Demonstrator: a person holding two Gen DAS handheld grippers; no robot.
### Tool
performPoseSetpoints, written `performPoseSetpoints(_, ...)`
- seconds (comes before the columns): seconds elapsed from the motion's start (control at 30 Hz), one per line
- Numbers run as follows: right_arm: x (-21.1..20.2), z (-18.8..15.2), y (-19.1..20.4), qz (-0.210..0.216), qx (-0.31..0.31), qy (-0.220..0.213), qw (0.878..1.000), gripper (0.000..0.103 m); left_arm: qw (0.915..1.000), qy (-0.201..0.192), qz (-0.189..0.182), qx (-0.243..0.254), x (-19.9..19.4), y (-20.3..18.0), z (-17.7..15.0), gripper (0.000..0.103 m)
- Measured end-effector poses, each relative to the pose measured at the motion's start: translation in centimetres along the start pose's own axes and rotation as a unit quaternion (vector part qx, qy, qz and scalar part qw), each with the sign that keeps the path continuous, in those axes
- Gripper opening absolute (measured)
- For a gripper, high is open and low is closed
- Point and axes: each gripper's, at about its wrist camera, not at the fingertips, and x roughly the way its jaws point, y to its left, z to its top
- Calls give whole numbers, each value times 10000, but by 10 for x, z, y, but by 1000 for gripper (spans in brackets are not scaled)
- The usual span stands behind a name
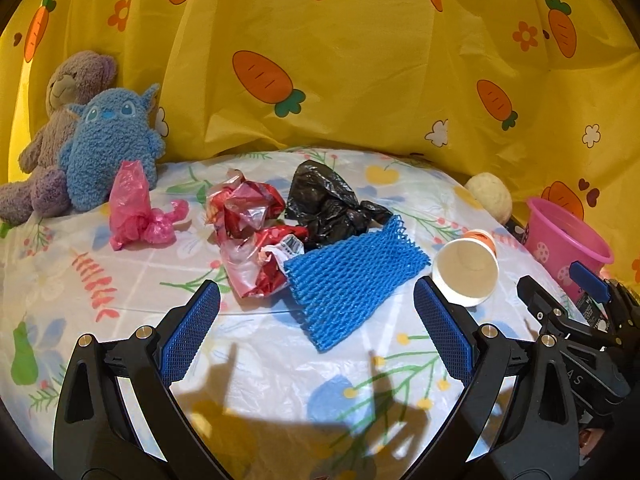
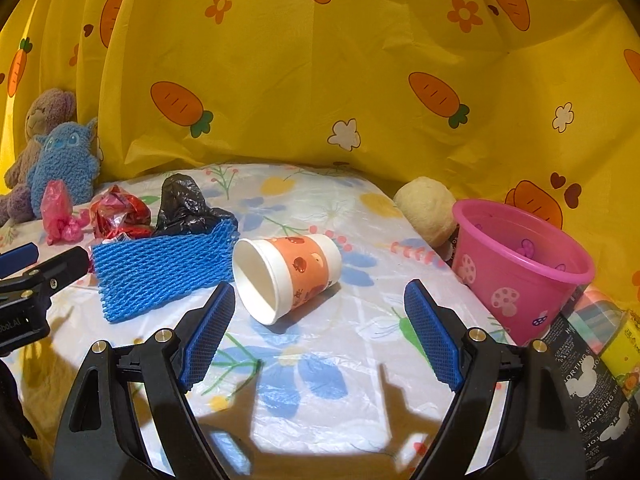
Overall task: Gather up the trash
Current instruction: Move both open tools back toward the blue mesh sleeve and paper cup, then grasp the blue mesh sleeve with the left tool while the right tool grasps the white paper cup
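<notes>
Your left gripper (image 1: 316, 304) and right gripper (image 2: 319, 302) fingers stand wide apart, empty, above the blue foam net sleeve (image 1: 352, 272) and tipped orange-banded white paper cup (image 2: 286, 274).

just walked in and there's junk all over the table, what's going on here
A person with a gripper in each hand is clearing trash off the table. Both the left gripper and the right gripper are open and empty. The right one faces a paper cup lying on its side; the left faces a blue foam net. A pink bucket stands to the right. Nothing is picked up yet.
</notes>
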Motion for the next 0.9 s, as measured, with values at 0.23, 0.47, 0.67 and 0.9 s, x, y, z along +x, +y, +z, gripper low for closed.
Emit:
performPoseSetpoints(0.23, 19, 7, 9, -87, -61, 231, 9997, 80, 9995, 295, -99, -32, 29, 9, 4, 96)
performPoseSetpoints(0.47, 37, 6, 10, -151, -134, 493, 9986, 61, 9960, 702, -451, -332, 52, 16, -2, 84)
performPoseSetpoints(0.67, 47, 5, 6, -173, -99, 685, 9975, 38, 9922, 989, -671, -348, 64, 14, -6, 57)
performPoseSetpoints(0.9, 49, 4, 0, -200, -55, 733, 9971, 21, 9893, 1130, -821, -410, 70, 14, -8, 24)
